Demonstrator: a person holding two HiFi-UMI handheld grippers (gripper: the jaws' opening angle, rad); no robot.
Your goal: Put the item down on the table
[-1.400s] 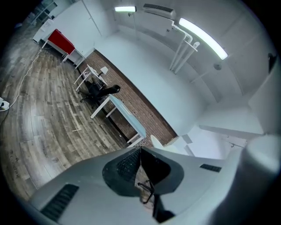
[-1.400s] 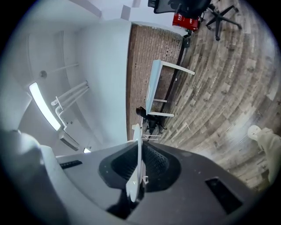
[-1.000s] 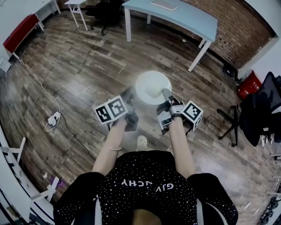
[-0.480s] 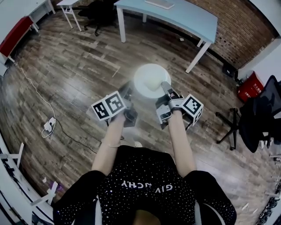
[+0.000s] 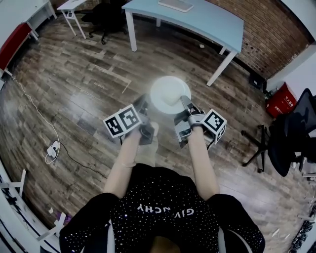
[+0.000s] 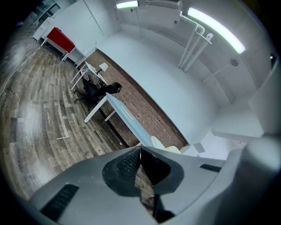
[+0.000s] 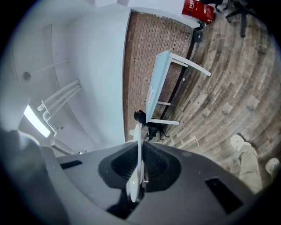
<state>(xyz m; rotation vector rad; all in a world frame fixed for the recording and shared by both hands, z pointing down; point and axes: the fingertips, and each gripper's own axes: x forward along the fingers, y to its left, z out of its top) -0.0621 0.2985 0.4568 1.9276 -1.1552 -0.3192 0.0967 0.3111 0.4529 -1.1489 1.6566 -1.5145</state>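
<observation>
A round white plate (image 5: 169,94) hangs above the wood floor in the head view. My right gripper (image 5: 184,103) is shut on its right rim. In the right gripper view the plate (image 7: 137,158) stands edge-on, pinched between the dark pads. My left gripper (image 5: 143,104) sits beside the plate's left edge, its jaws shut with nothing between them. In the left gripper view the gripper (image 6: 140,151) shows closed pads, and a pale part of the plate (image 6: 164,146) lies just past them. The light blue table (image 5: 197,20) stands ahead, beyond the plate.
A keyboard (image 5: 175,5) lies on the table. A black office chair (image 5: 106,15) stands at the table's left end. A red bin (image 5: 278,99) and another black chair (image 5: 296,133) are at the right. A power strip with its cable (image 5: 52,148) lies on the floor at left.
The view has moved forward over the floor, so the blue table looks nearer. Both grippers hold the same pose, and the plate stays in the right gripper.
</observation>
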